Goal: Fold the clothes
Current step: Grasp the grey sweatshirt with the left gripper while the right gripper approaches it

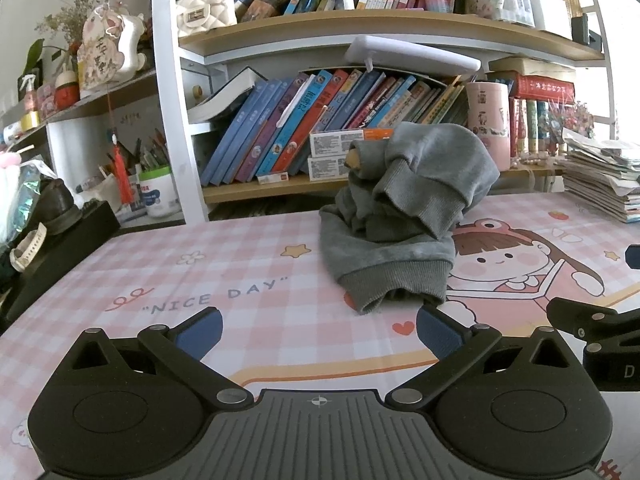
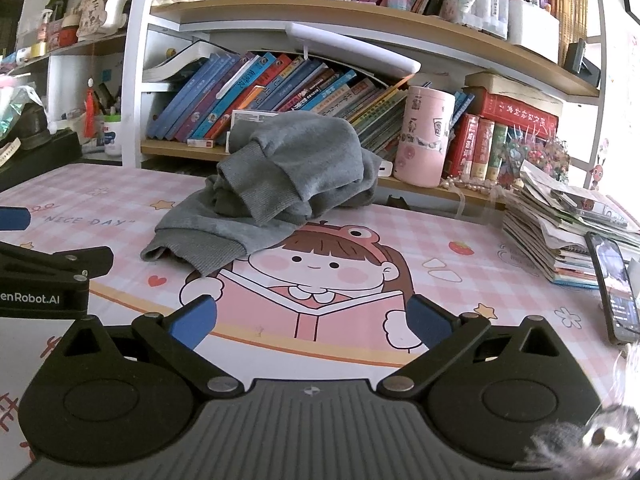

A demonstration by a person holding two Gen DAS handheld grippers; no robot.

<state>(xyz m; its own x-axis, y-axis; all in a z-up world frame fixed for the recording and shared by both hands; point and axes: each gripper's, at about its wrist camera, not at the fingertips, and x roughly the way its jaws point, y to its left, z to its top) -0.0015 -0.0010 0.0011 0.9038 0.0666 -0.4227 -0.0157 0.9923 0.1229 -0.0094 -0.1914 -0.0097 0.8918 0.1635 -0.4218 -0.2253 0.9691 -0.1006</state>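
Grey sweatshirt (image 1: 404, 216), still unfolded, heaped on your table (image 1: 240, 248).

You see it bunched into a tall crumpled mound toward the table's far edge, ribbed cuffs draped over the top and the ribbed hem spread flat toward you on the pink checked cover.

The pink mat (image 2: 460, 240) lies bare along the tabletop's near edge and toward its left side. A crumpled grey garment (image 2: 280, 184) heaps up near the far edge, just before the bookshelf (image 2: 360, 16). At the right edge a stack of magazines (image 2: 560, 232) and a phone (image 2: 614, 284) block passage.
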